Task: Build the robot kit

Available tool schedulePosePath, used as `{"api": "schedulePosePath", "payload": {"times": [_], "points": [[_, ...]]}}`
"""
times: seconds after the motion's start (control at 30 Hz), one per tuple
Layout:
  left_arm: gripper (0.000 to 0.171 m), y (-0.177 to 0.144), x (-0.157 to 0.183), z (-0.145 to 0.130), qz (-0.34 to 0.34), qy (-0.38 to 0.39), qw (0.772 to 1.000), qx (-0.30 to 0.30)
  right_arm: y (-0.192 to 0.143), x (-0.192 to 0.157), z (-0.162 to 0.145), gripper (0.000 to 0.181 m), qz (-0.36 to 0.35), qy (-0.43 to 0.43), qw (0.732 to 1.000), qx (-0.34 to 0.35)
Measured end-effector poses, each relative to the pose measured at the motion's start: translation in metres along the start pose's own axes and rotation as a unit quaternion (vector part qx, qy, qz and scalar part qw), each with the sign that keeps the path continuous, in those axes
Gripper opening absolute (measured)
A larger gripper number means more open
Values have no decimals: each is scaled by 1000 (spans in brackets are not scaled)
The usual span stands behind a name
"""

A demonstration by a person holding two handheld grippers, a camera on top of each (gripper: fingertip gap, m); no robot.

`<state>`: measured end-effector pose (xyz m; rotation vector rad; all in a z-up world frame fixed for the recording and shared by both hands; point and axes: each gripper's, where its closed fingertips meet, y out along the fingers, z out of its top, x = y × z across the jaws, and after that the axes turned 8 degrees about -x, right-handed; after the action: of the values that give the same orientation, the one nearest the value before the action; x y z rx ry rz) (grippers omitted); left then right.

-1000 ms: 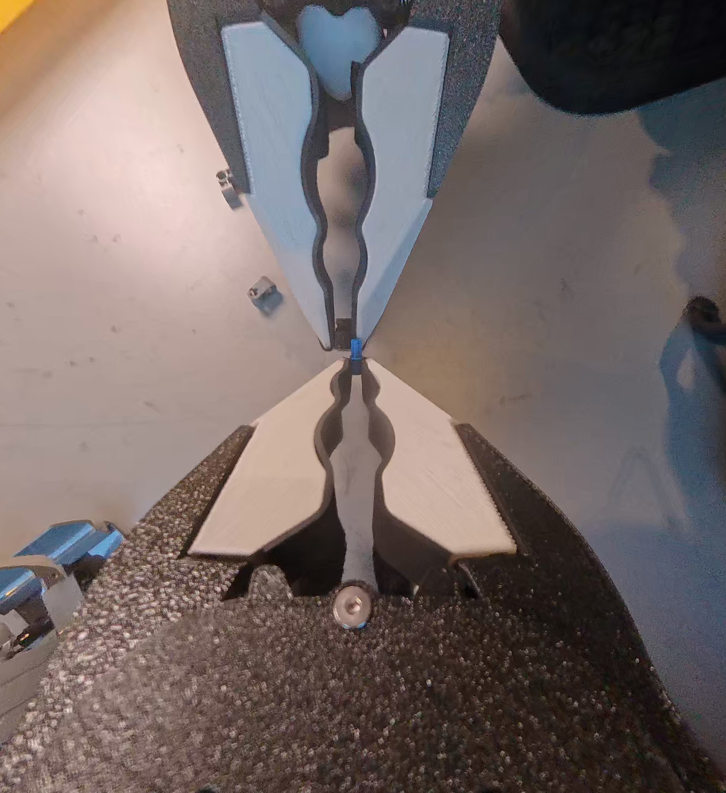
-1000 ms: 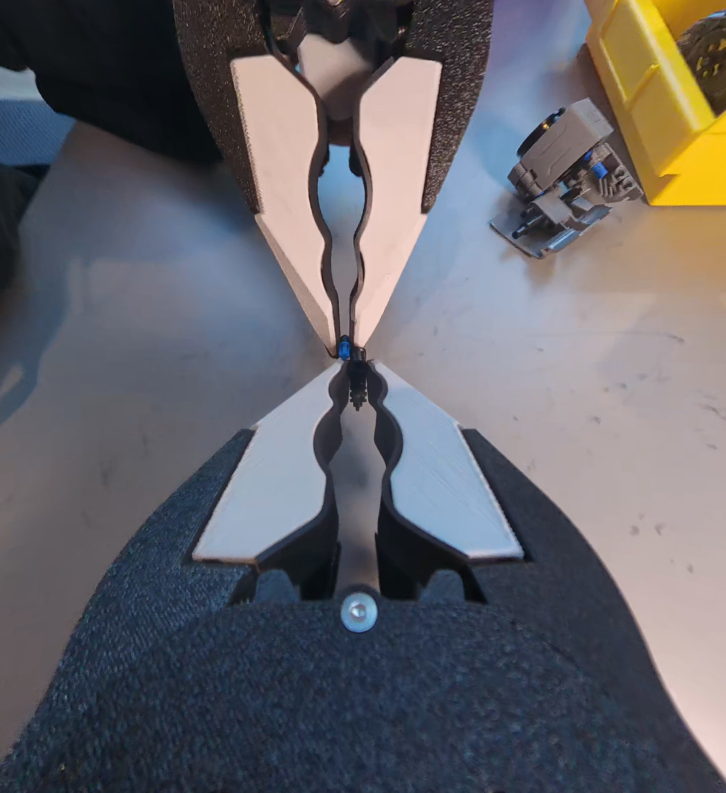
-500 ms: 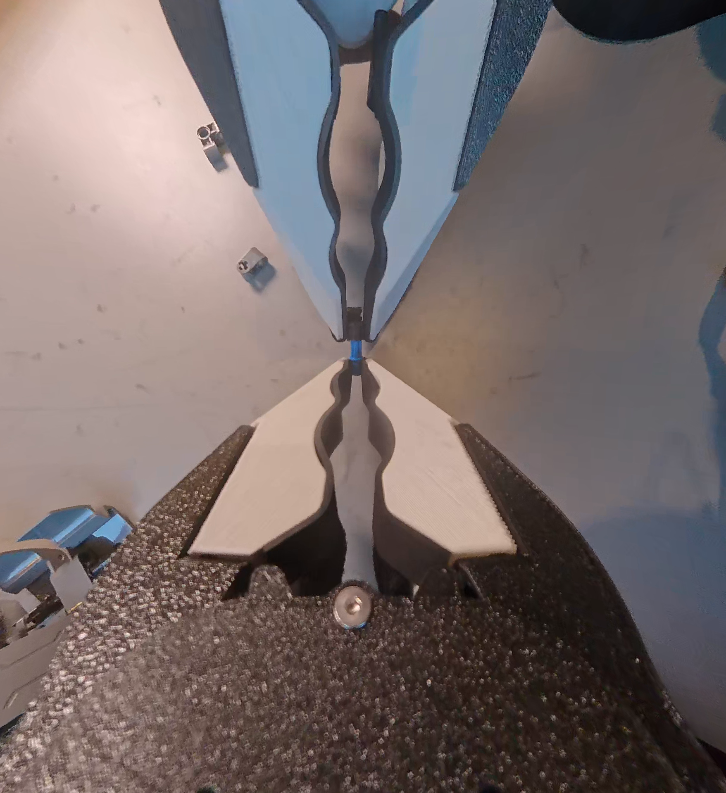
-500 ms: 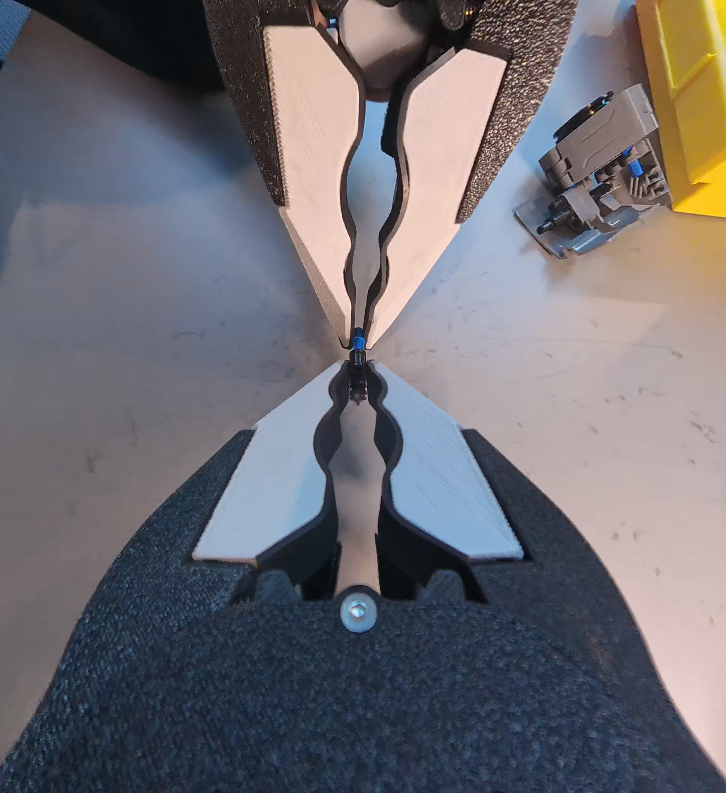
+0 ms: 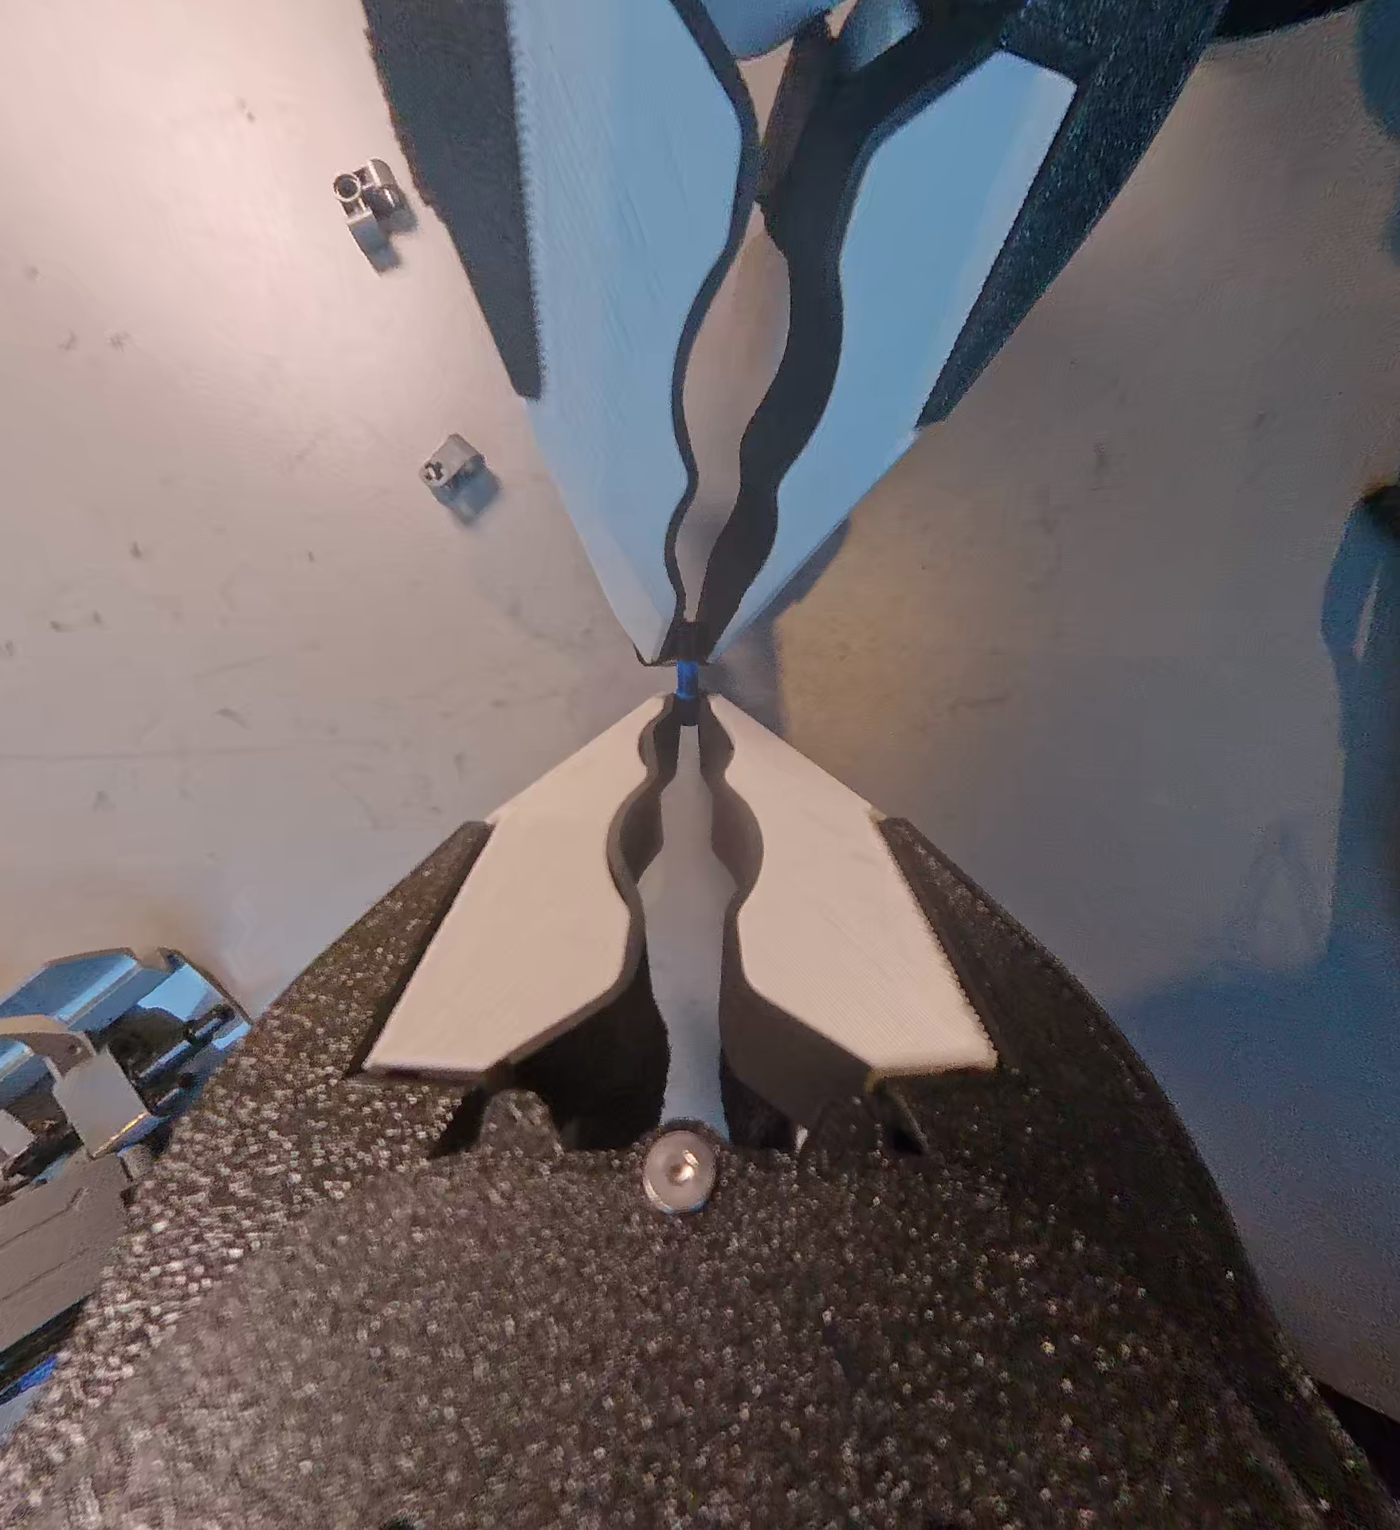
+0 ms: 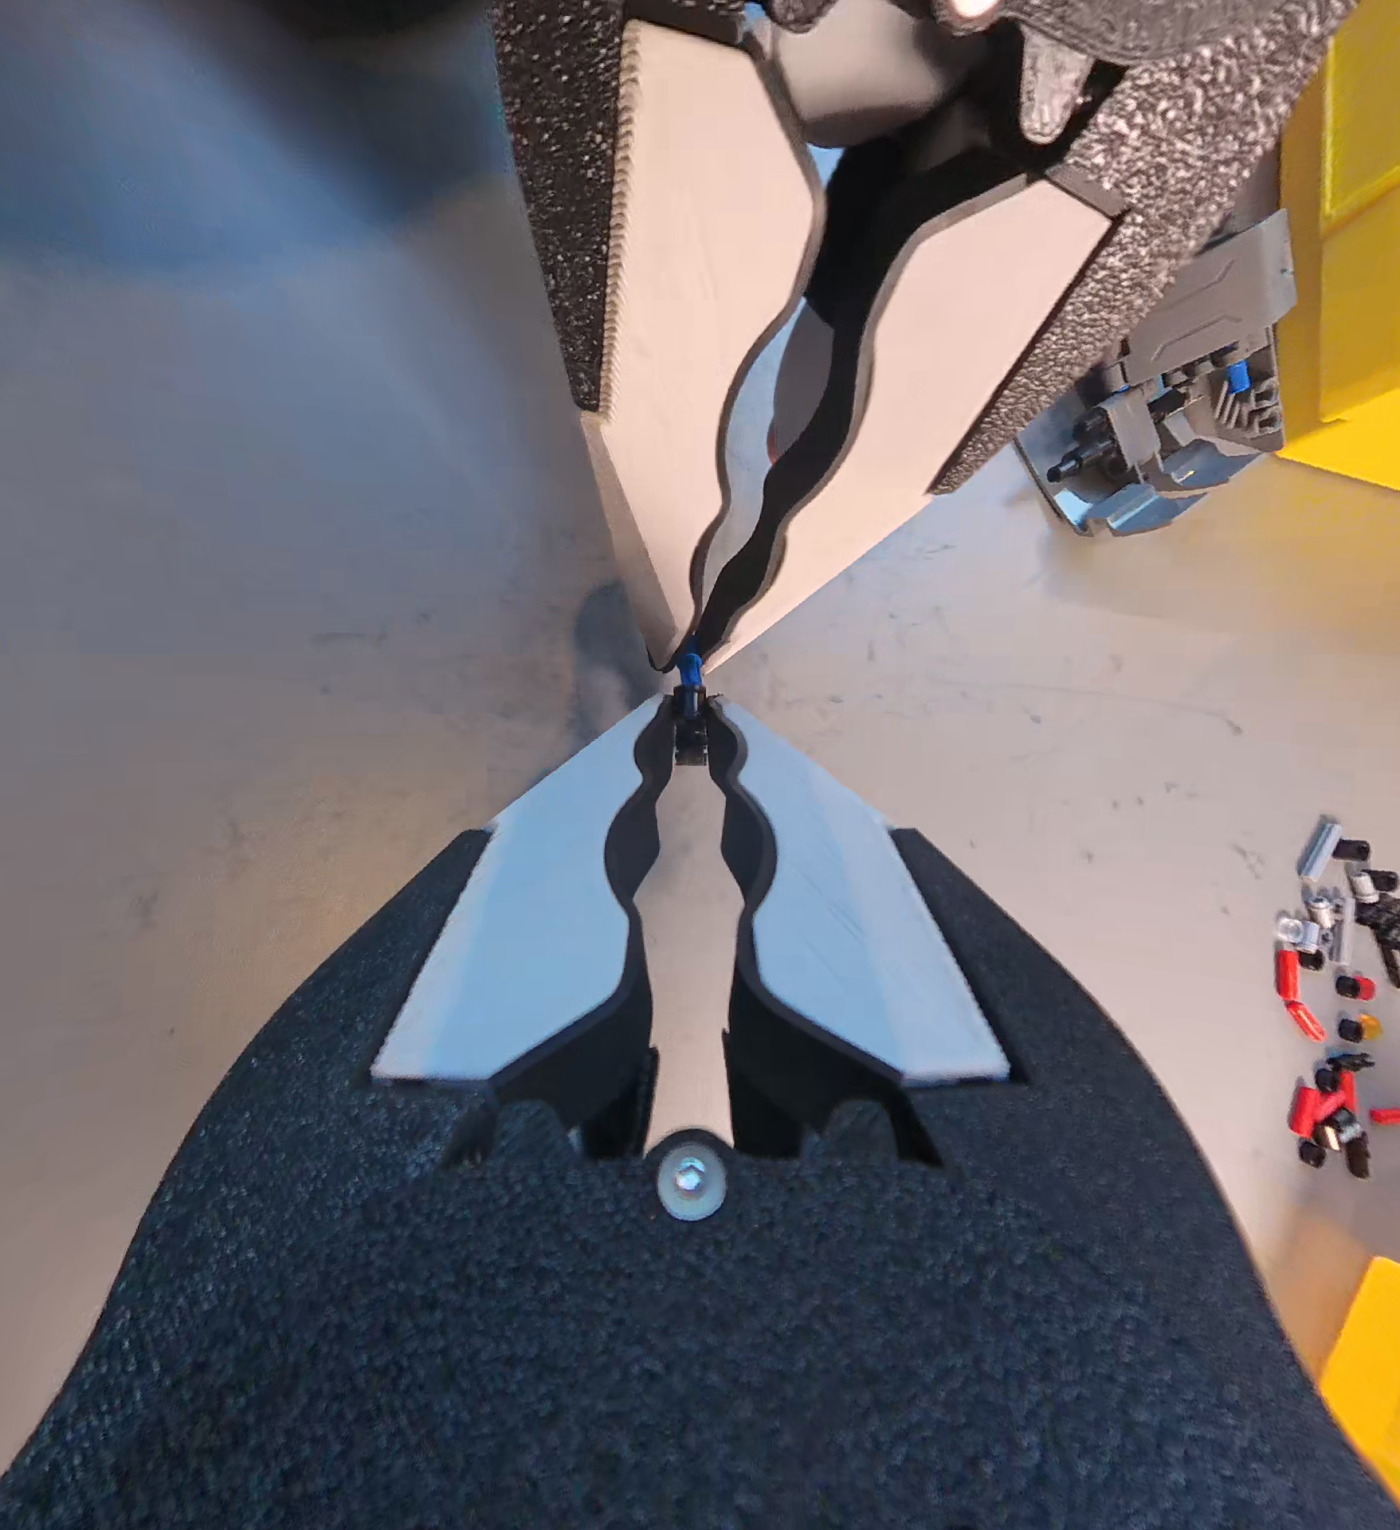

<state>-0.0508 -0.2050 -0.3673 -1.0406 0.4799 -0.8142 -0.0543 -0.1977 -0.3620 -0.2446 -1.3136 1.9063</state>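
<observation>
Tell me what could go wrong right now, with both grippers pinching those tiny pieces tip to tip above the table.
1. The left gripper grips the blue pin only at its fingertips, and the right gripper grips the black connector likewise; a small misalignment could pop either loose.
2. A dropped piece could be hard to find among the loose small parts on the table.
3. Squeezing the tips together off-axis may jam the pin.

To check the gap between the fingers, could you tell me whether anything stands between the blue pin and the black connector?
Nothing visible does. The blue pin, pinched by the left gripper, meets the black connector held by the right gripper end to end, above the table.
</observation>
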Motion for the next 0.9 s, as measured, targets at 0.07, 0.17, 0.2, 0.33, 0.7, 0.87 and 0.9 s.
{"api": "schedulePosePath", "payload": {"times": [0.07, 0.17, 0.2, 0.33, 0.7, 0.87, 0.9], "points": [[3, 0, 1, 0, -2, 1, 1000, -4, 0, -1, 0, 6, -4, -17, 1000, -19], [2, -2, -1, -1, 2, -9, 1000, -9, 2, 1, 1, 6, -15, -39, 998, -52], [2, -2, -1, -2, 2, -13, 1000, -9, 2, 2, 2, 6, -18, -47, 997, -62], [2, -3, -2, -2, -8, -22, 1000, -4, 3, 3, 3, 7, -16, -40, 997, -58], [3, 8, -6, -7, -38, -40, 998, 10, -18, -3, -38, 7, 42, -4, 990, -136], [3, 7, -10, -6, -46, -53, 997, 28, -2, -11, -34, 8, 56, -63, 979, -185], [3, 7, -11, -7, -48, -56, 997, 31, -1, -8, -30, 8, 51, -62, 981, -176]]}}
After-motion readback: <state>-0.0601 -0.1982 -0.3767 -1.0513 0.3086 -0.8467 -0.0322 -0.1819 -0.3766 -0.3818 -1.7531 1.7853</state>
